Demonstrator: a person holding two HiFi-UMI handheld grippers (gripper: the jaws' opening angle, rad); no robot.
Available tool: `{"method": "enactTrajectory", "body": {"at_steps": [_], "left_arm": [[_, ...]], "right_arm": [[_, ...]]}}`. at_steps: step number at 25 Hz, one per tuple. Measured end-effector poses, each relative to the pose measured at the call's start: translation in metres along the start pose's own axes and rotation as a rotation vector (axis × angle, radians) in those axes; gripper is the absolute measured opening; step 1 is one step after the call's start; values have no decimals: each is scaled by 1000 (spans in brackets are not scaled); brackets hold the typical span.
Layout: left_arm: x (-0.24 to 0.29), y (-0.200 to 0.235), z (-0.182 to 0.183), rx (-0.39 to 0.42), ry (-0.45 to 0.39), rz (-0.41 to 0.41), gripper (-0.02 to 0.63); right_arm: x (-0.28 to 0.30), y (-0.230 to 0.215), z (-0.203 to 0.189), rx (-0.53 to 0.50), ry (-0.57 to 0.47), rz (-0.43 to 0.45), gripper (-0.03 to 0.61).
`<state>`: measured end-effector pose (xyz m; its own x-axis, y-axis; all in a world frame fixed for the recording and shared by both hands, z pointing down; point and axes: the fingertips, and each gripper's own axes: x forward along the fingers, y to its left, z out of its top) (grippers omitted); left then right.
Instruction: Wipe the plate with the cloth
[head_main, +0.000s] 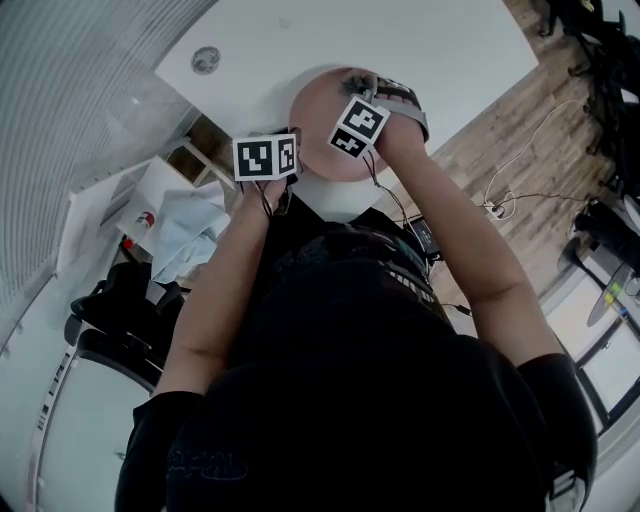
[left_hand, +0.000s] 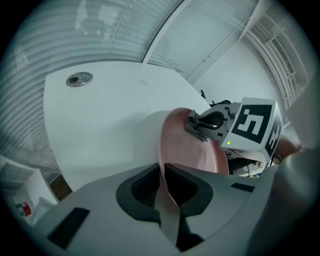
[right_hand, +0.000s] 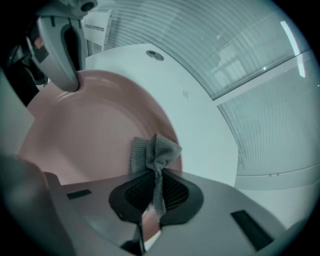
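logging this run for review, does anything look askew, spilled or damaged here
Nothing spilled or damaged. The one oddity: the grey cloth is pinched in the right gripper as a crumpled wad, not spread flat, over the pink plate, whose rim the left gripper clamps.

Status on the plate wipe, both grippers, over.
Left gripper clamped on plate rim. Right gripper pinching cloth over the plate. Nothing blocking.

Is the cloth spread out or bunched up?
Bunched: the cloth puckers into a tuft where the right gripper pinches it, near the plate rim.
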<state>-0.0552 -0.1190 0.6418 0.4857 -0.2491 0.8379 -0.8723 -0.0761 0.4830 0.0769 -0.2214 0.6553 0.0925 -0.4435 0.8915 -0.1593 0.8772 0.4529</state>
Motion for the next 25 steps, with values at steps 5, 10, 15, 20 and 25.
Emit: {"method": "enactTrajectory", "body": {"at_steps": [5, 10, 15, 20, 25], "left_arm": [[1, -1, 0, -8, -4, -11, 44], [1, 2, 1, -75, -17, -20, 41], [1, 3, 3, -103, -35, -1, 31], [1, 8, 6, -109, -52, 20, 28], [1, 9, 7, -106, -56, 34, 28]], "right_arm": [[-5, 5, 47, 31, -168, 8, 34], [-20, 28, 76, 122, -320, 124, 32], [-43, 68, 89, 97, -397, 256, 32], [-62, 104, 82, 124, -418, 374, 34], [-80, 141, 50, 52, -383, 476, 34]]}}
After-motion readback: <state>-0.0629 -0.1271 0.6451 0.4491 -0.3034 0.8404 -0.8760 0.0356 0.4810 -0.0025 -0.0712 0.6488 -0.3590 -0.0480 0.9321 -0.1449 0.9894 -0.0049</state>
